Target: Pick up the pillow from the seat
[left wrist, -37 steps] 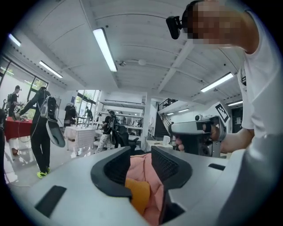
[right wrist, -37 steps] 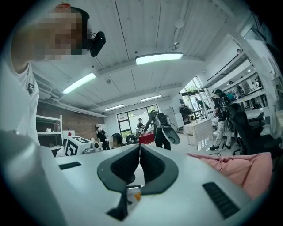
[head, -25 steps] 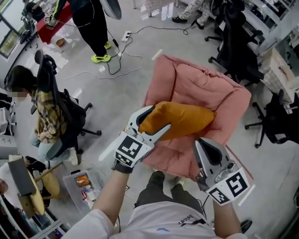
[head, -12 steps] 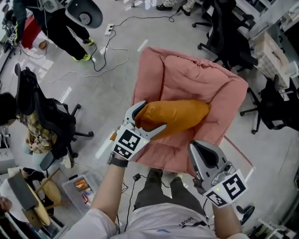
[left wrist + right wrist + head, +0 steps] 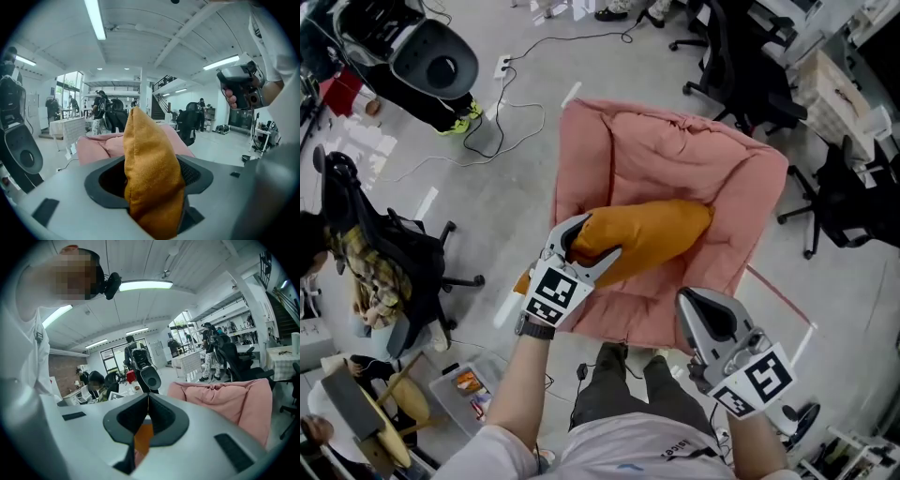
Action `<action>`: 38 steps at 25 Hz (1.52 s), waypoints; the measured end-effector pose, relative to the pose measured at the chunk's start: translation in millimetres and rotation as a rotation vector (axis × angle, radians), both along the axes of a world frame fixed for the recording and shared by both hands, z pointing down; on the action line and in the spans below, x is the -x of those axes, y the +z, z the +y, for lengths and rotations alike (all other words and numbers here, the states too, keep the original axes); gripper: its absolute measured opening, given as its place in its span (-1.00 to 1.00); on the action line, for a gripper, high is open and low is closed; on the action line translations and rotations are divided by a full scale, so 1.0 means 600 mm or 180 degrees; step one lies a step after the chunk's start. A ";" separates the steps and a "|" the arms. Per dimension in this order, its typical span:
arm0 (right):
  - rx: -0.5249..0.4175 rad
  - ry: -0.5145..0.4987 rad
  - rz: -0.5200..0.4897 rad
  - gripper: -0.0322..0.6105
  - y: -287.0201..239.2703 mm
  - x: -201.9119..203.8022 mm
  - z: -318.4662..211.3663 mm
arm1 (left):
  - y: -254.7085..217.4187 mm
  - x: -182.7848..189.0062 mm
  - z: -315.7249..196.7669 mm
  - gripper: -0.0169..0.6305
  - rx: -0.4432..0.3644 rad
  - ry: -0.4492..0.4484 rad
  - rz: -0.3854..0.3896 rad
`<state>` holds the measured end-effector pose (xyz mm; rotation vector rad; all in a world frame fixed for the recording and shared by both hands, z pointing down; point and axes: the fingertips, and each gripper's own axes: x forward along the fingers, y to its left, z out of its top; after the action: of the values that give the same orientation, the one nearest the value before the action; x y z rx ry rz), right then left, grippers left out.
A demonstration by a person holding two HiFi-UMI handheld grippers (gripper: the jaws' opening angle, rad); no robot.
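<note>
Grey workshop floor [image 5: 487, 197], strewn with cables [image 5: 520, 108] and ringed by office chairs [image 5: 741, 66], fills the head view. In the middle stands the pink padded seat [image 5: 675, 150] with the orange pillow [image 5: 656, 234] lying across it. Compared with a second ago the pillow has not left the cushion and keeps the same slant, so what has changed is my grip, not the load. My left claw [image 5: 605, 234] sits round the pillow's near left end, one jaw over the top and one under, and its jaws are closing. In the left gripper view the orange cloth is wedged up between them, packed tight low down, with some dark room still showing along one jaw higher up. I read that as a fresh bite on the corner, grasping the pillow but perhaps not yet fully squeezed. My right claw [image 5: 701, 305] has stayed off the seat's front right edge, clenched on nothing — its own view shows the jaws meeting, with only a sliver of orange past them. For the task, the hold looks nearly settled and the lift has not begun. The pillow is soft, so I would let the bite finish before raising it, or the corner may slip out.
</note>
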<state>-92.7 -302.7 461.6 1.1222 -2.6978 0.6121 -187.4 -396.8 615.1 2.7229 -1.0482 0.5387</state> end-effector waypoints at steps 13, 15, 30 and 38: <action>-0.0038 0.0129 -0.0028 -0.86 0.003 -0.043 0.013 | 0.003 -0.013 0.037 -0.45 0.0052 -0.0047 -0.0201; -0.0059 0.0155 -0.0047 -0.86 -0.003 -0.056 0.016 | -0.004 -0.020 0.045 -0.51 0.0074 -0.0058 -0.0214; -0.0331 0.0271 -0.0260 -0.86 -0.081 -0.185 0.033 | -0.144 -0.097 0.120 -0.59 0.0183 -0.0173 -0.0201; -0.0554 0.0194 -0.0370 -0.86 -0.141 -0.248 0.061 | -0.246 -0.135 0.181 -0.58 0.0072 -0.0297 -0.0363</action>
<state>56.0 -266.4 376.8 1.2514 -2.8724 0.4725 -106.6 -288.3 467.6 2.6353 -1.1821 0.6926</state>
